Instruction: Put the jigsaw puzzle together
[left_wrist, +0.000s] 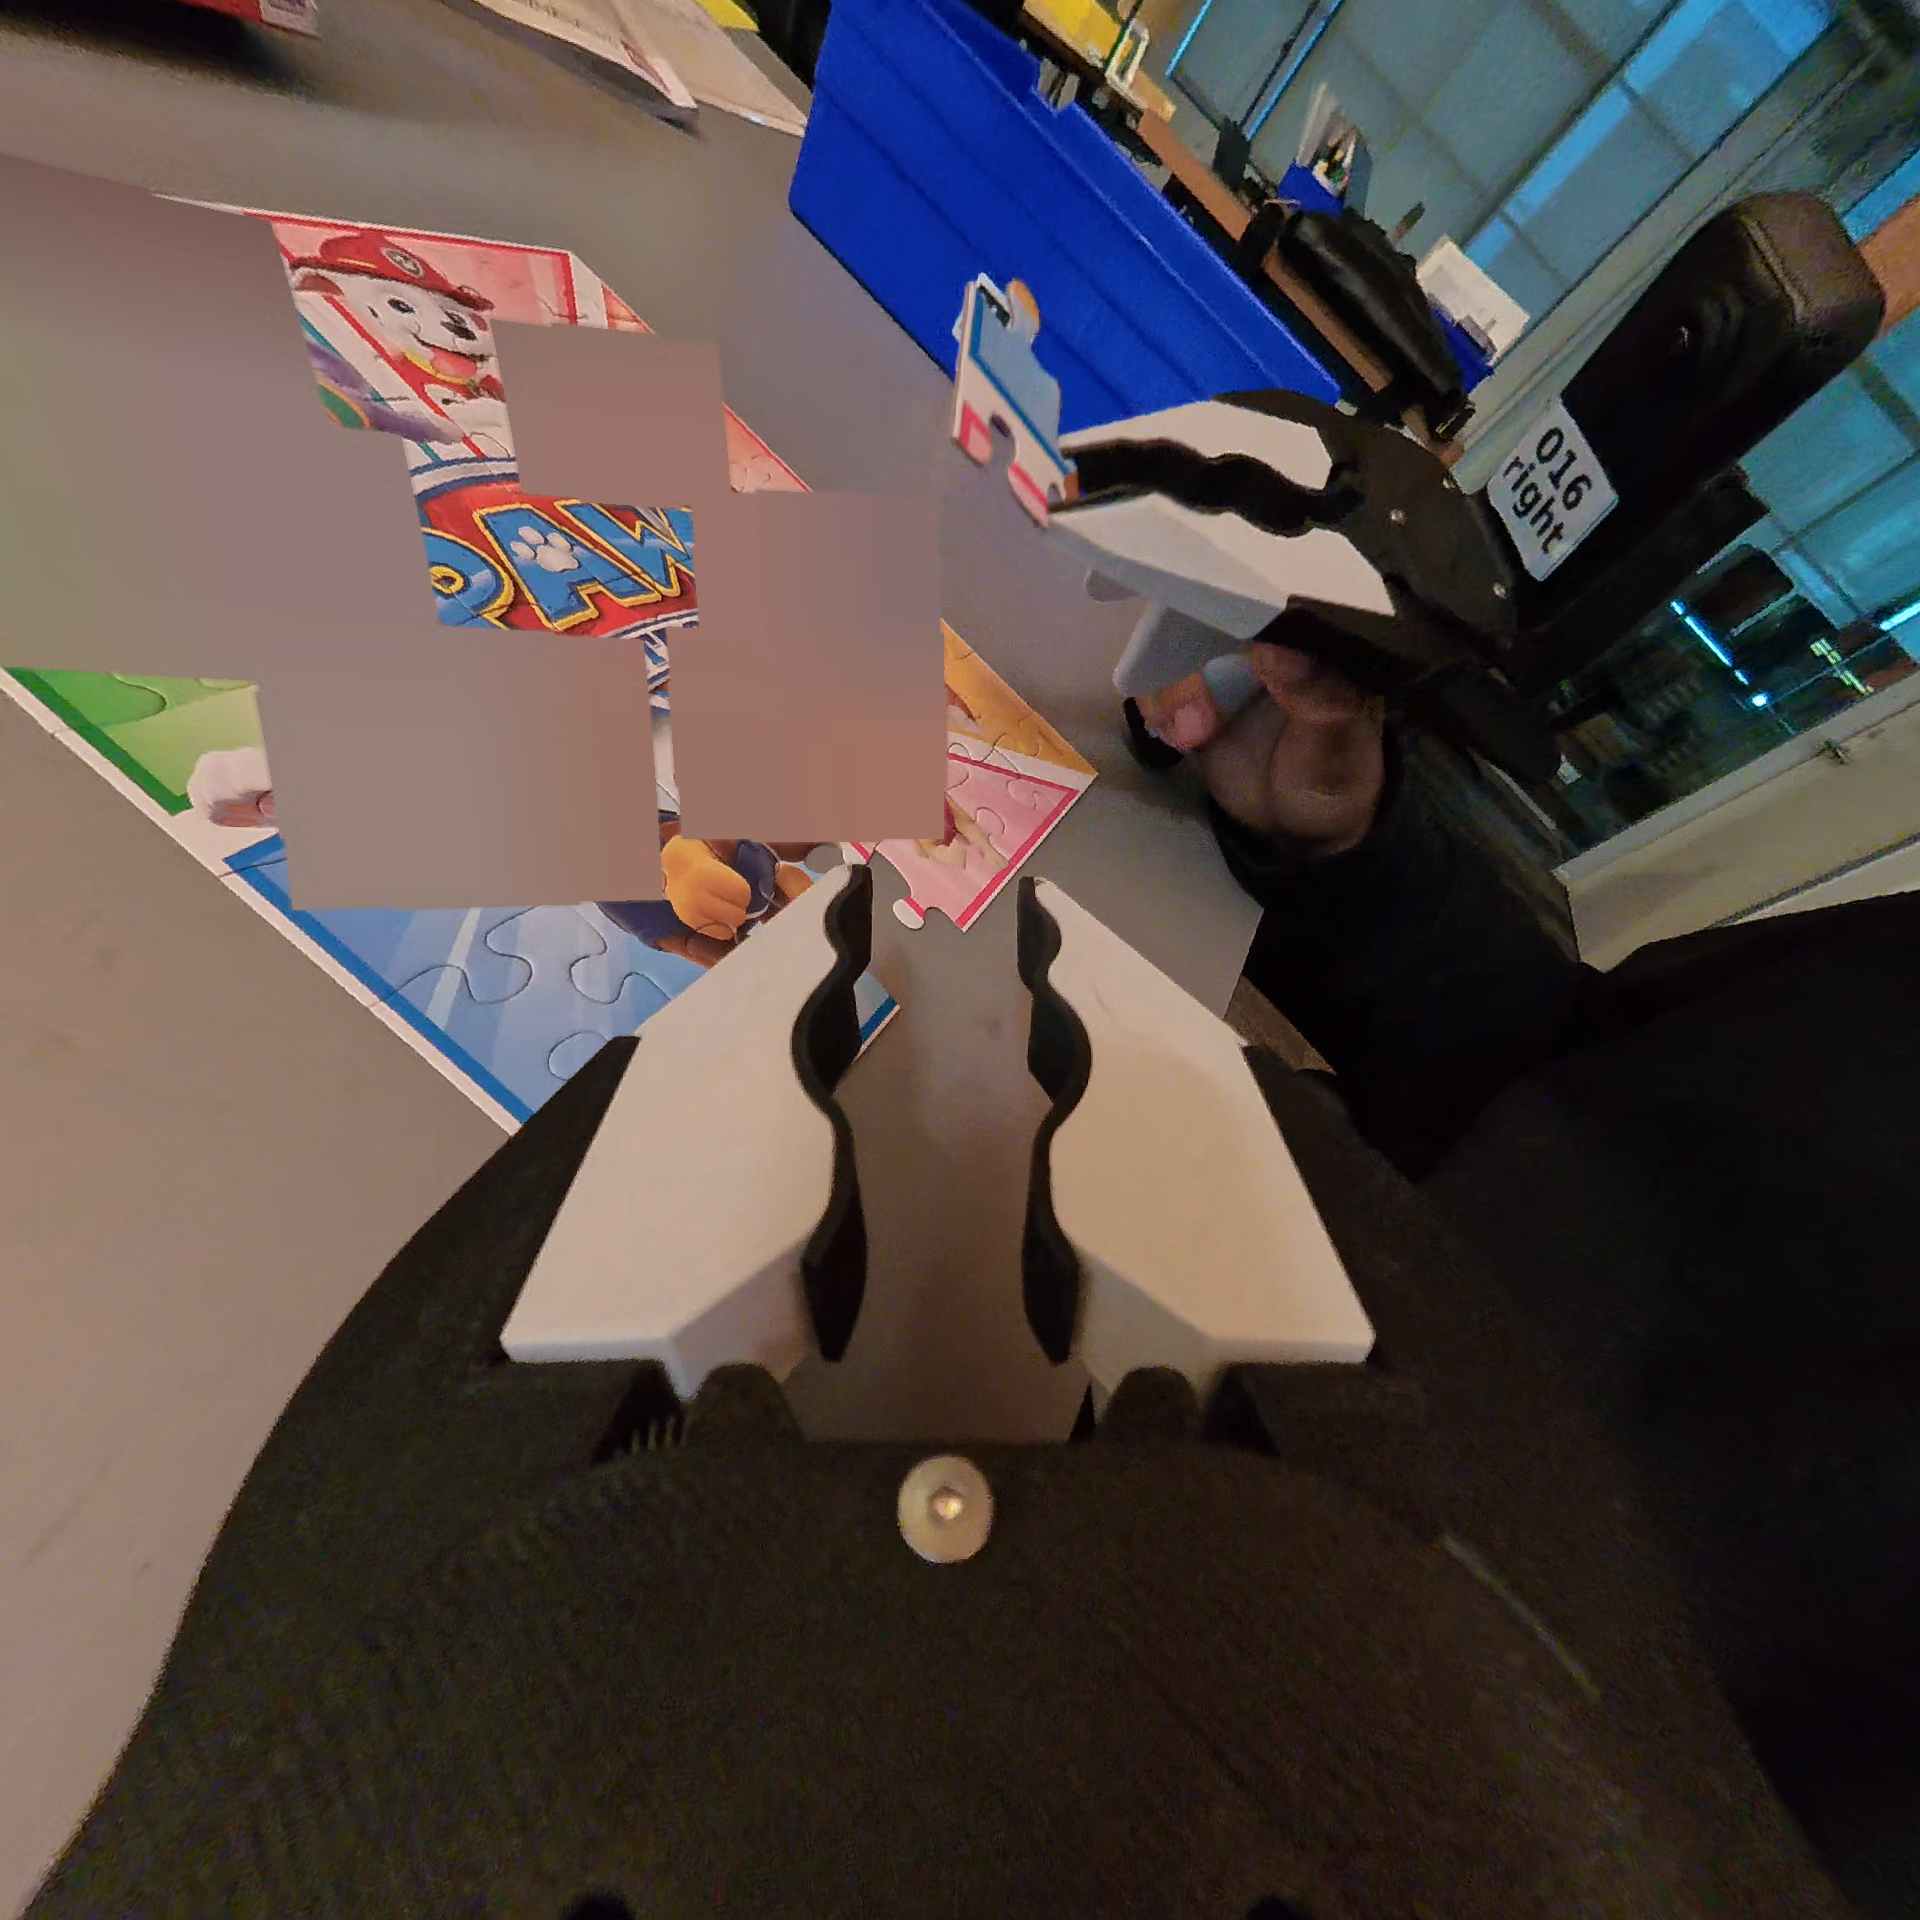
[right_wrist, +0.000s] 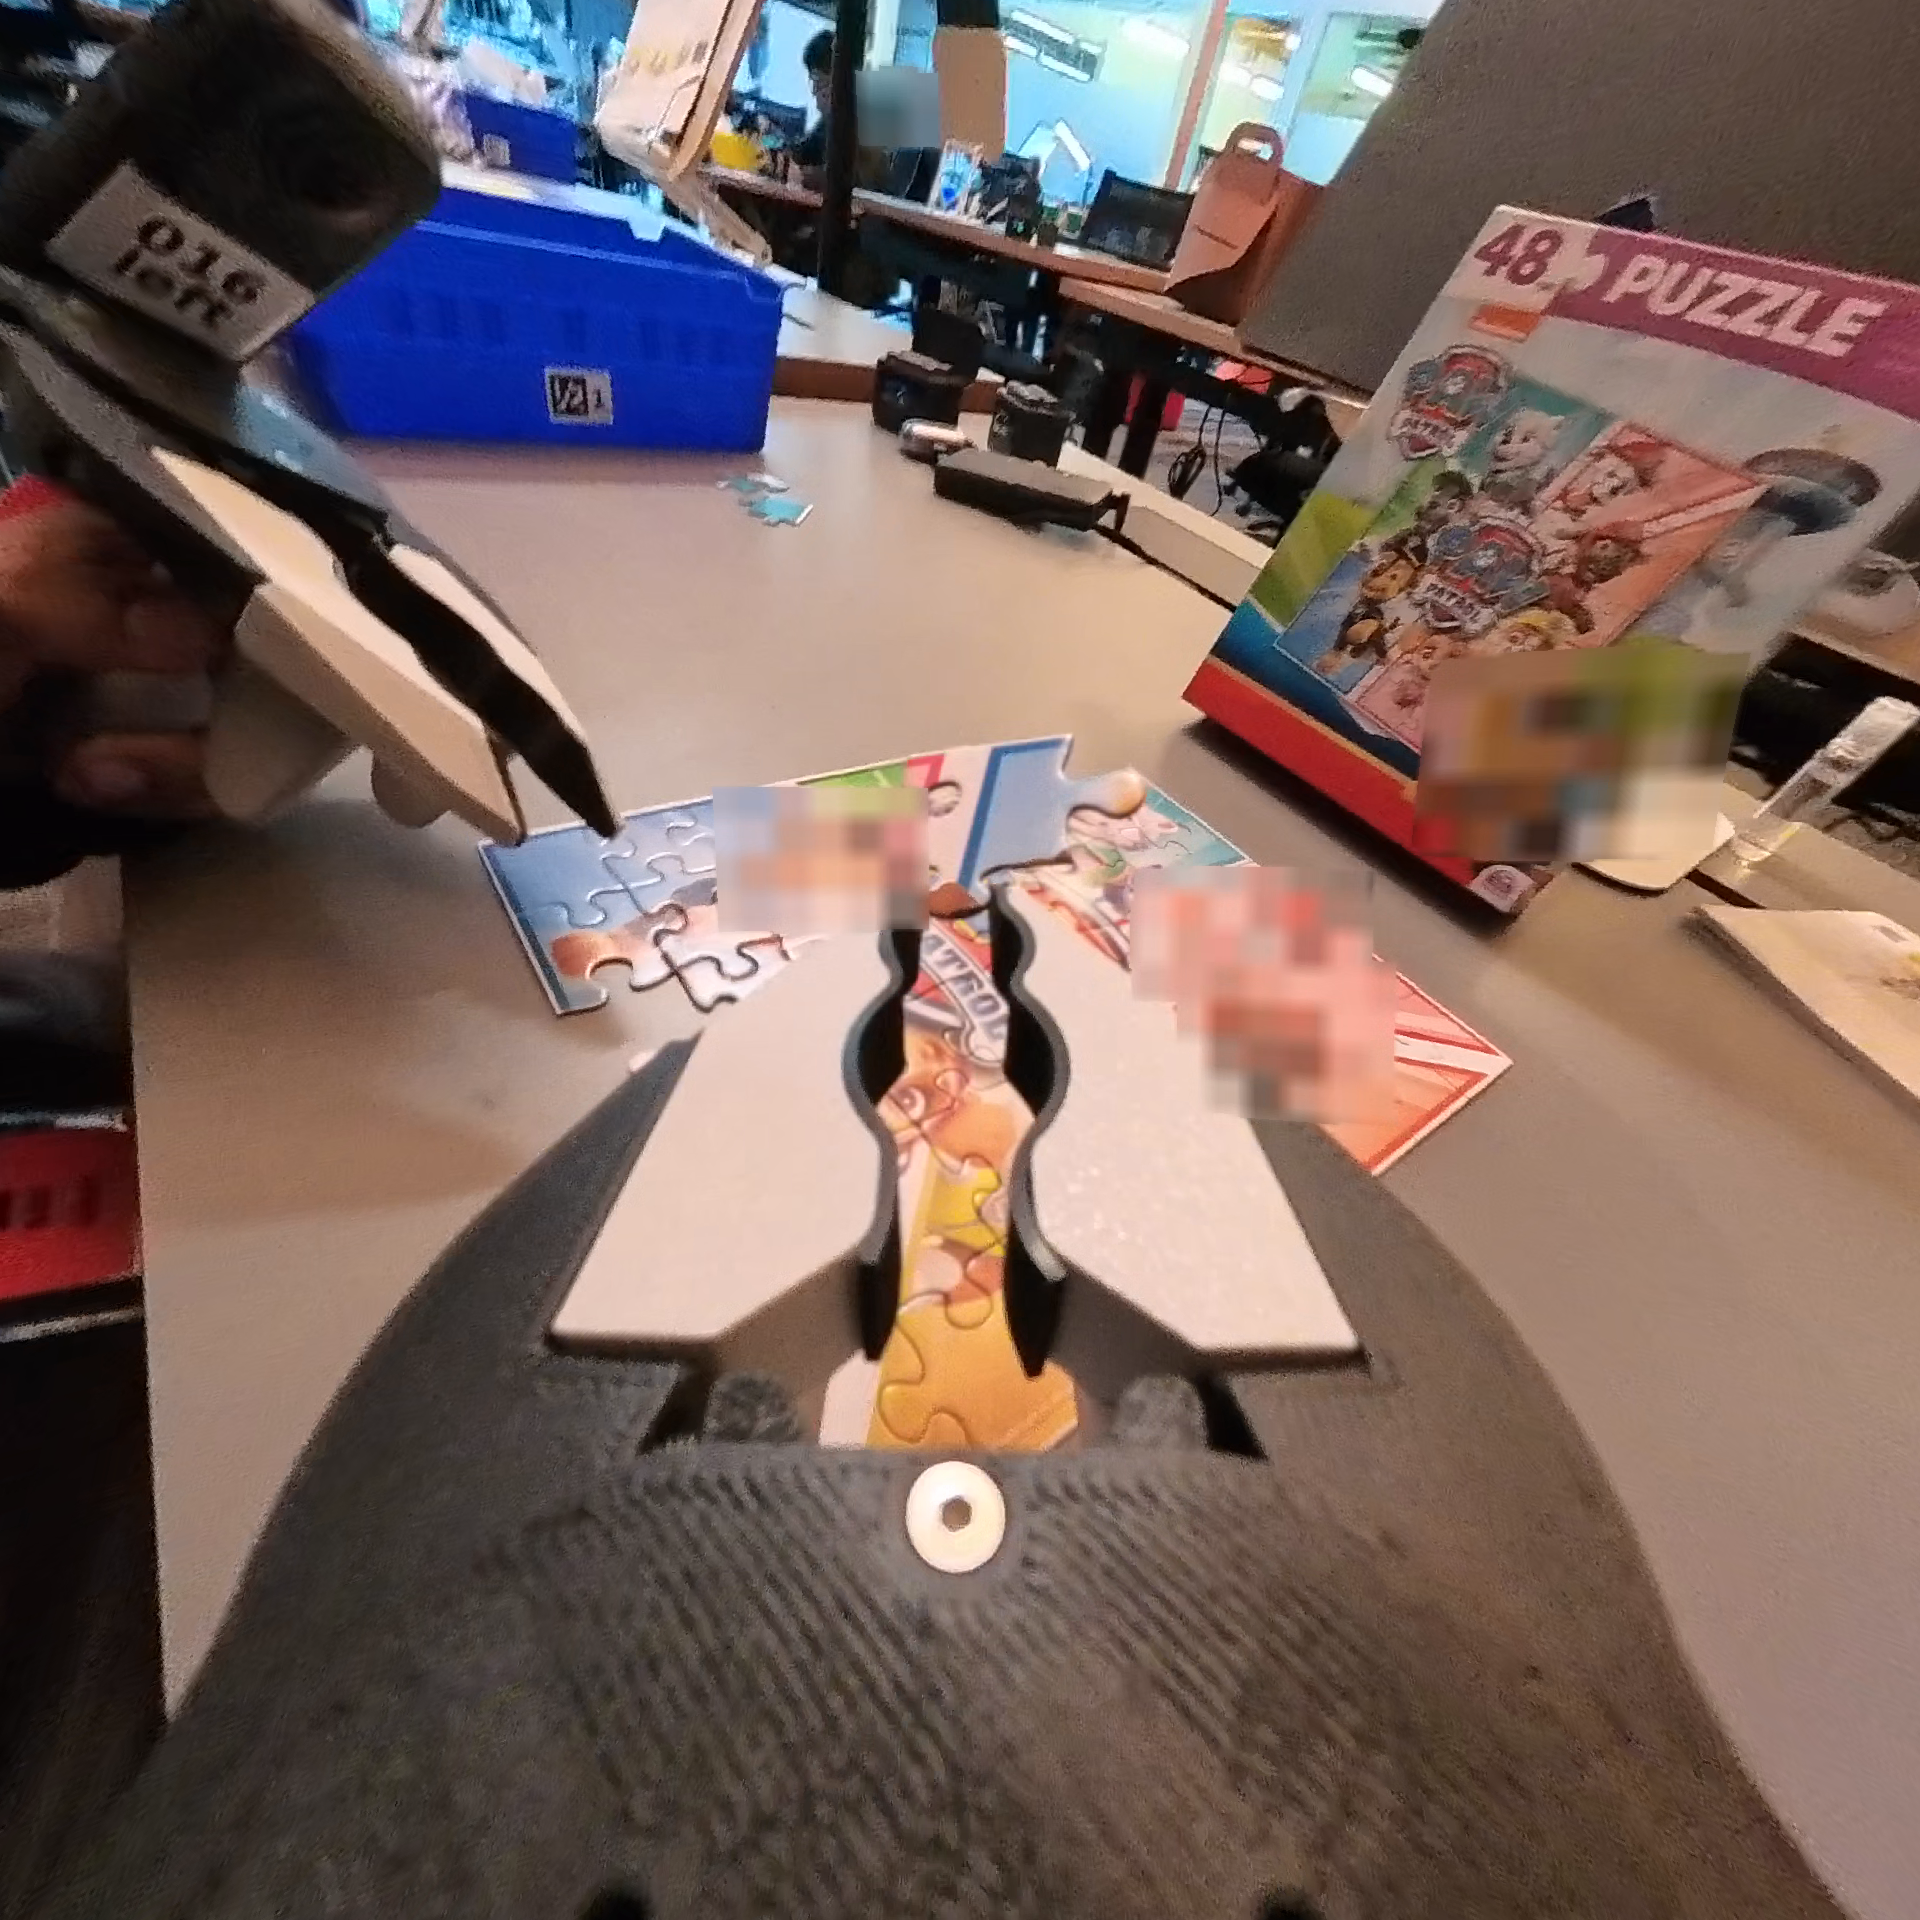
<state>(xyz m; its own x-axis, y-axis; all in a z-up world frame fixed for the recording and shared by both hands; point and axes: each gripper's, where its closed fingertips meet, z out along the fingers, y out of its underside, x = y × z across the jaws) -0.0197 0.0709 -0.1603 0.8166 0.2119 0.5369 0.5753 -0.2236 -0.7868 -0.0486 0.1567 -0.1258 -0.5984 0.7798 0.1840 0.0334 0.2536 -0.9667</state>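
right jaws on puzzle piece

Each hand-held gripper, the left and the right, has a broad black body with a rough printed grain, one silver screw set in a pale washer at its middle, and two white wedge-shaped fingers lined with wavy black pads. Each carries a white label with black writing on a black block at its back. The person wears a black sleeve.

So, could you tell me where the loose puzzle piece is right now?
The loose puzzle piece is pinched in the right tool, raised above the assembled puzzle, with the blue bin behind.
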